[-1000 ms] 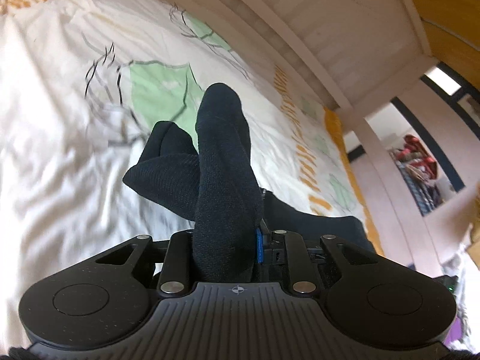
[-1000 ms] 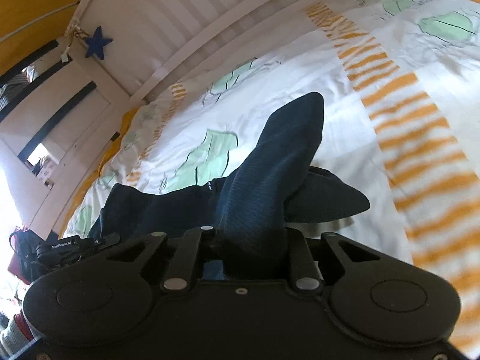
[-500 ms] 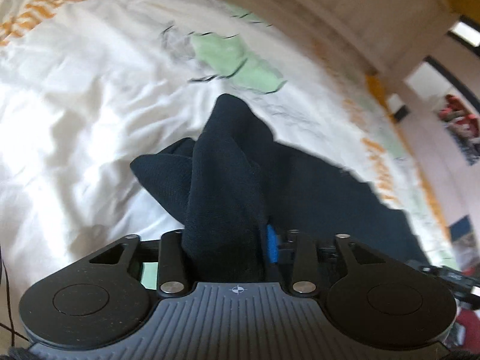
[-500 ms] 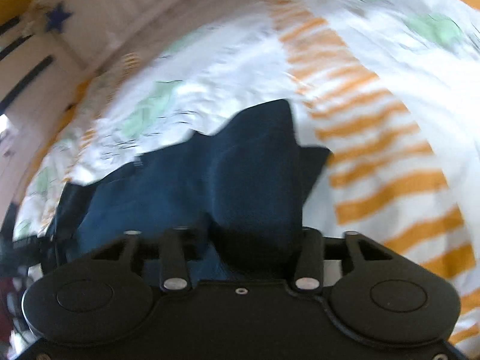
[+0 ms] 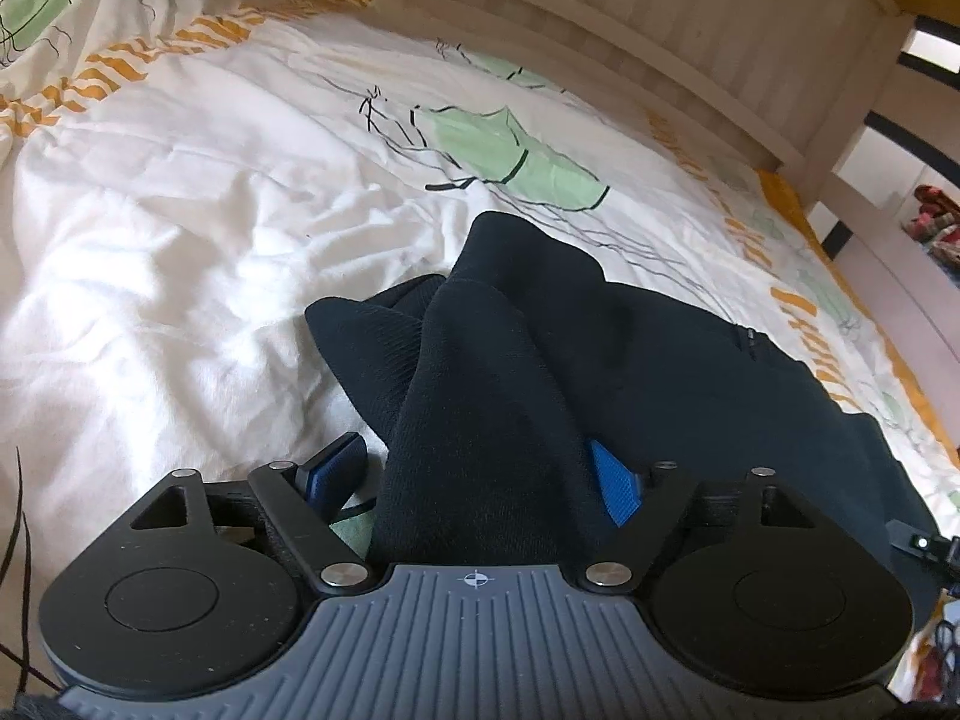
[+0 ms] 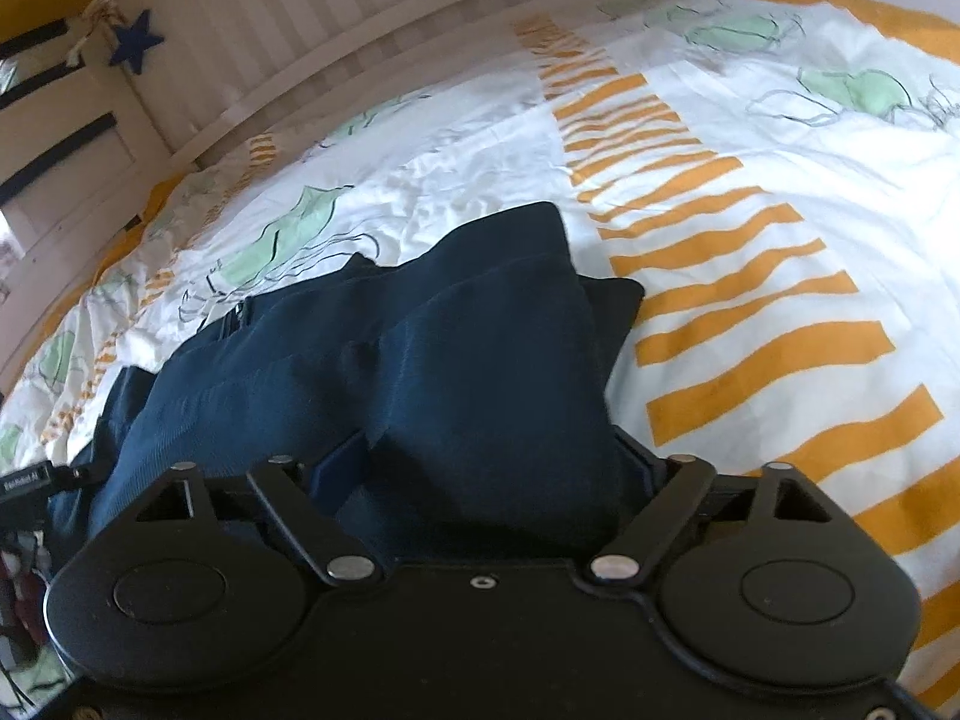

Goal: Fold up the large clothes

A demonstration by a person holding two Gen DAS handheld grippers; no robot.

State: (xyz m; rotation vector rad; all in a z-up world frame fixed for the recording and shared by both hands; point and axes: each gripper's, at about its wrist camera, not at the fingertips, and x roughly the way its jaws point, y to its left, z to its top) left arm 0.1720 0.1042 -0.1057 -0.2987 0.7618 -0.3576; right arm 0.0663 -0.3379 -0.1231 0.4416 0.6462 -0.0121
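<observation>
A dark navy garment (image 5: 630,360) lies on the bed cover (image 5: 180,252), a zipper showing on its flat part. One bunched corner of it runs up between the spread fingers of my left gripper (image 5: 474,474), whose jaws are opening. The left blue pad (image 5: 336,468) stands clear of the cloth and the right pad (image 5: 612,486) sits at its edge. In the right wrist view the garment (image 6: 480,348) likewise drapes through my right gripper (image 6: 492,468), whose jaws are opening too. Its left pad (image 6: 342,468) is off the fabric and the right pad is hidden by cloth.
The cover is white with green shapes and orange stripes (image 6: 750,312), rumpled at the left. A pale slatted bed rail (image 5: 690,18) runs along the far side, with a blue star (image 6: 135,45) hung on it. Part of the other gripper (image 6: 30,480) shows at the picture's edge.
Both grippers sank toward the bed with the raised garment corners, which now rest on the cover. Both pairs of jaws, shut on the fabric before, have spread apart.
</observation>
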